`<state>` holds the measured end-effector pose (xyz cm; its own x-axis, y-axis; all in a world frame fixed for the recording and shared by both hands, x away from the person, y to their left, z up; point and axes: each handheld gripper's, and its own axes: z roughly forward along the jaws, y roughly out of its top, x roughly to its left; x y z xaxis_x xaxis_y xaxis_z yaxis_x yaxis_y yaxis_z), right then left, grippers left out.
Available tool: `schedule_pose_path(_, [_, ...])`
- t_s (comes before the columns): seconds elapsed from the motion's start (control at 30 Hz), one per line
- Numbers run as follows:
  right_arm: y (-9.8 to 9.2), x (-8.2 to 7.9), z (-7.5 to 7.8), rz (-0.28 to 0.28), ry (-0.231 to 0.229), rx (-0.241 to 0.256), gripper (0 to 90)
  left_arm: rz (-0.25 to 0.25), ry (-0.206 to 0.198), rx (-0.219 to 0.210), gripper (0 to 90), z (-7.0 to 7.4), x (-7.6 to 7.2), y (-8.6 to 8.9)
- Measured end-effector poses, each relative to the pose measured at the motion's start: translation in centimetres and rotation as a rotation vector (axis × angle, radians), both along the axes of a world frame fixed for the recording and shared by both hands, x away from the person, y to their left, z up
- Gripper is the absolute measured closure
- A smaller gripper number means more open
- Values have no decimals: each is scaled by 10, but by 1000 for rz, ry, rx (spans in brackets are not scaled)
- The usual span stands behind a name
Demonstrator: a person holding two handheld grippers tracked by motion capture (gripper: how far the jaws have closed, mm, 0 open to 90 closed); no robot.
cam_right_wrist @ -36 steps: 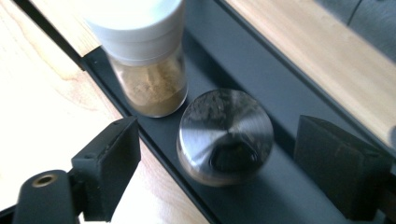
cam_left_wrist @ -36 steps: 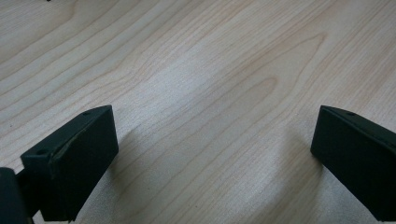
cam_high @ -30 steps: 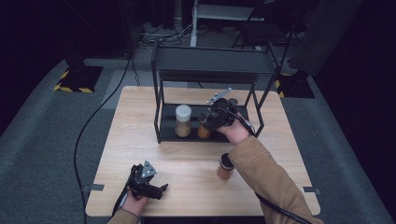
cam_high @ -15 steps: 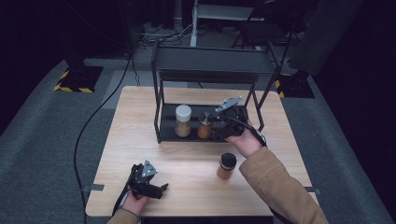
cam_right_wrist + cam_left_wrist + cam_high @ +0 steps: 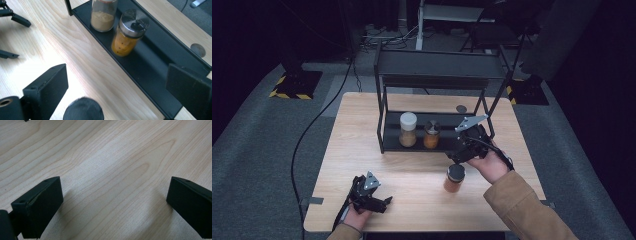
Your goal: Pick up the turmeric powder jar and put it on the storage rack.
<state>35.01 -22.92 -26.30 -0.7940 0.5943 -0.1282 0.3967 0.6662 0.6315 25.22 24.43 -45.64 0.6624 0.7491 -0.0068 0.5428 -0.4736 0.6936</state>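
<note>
Right gripper (image 5: pixel 460 150) hovered with its jaws spread wide and nothing between them, just in front of the black shelf rack (image 5: pixel 384 125) on the wooden worktop (image 5: pixel 352 130). In the right gripper view the jaws framed the rack's lower shelf, and the black cap of a third spice jar (image 5: pixel 83 111) sat just below and between them. That dark-lidded jar of orange-brown spice (image 5: pixel 454 178) stood on the worktop, just in front of the gripper and near the right hand (image 5: pixel 489 162). On the lower shelf stood two jars side by side: a white-lidded jar of tan powder (image 5: pixel 408 130) and, just to its right, a metal-capped jar of orange spice (image 5: pixel 431 134).

What could go wrong, as a judgement: the loose jar stood close under the gripper, so a low sweep of a jaw or the trailing cable could knock it over; a grasp taken high on the cap could let it tilt. Lifting it toward the shelf, it could strike the rack's front rail or bump the metal-capped jar.

The right forearm, in a tan sleeve, reached in from the lower right, wrist angled so the gripper pointed forward and left. Left gripper (image 5: pixel 371 195) rested low near the front edge, jaws wide over bare wood.
</note>
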Motion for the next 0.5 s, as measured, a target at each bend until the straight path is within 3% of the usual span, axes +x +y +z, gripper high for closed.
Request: schedule_pose_path(0.5, [-15, -39, 2, 31, -35, 11, 43, 3, 0, 1, 2, 0, 0, -1])
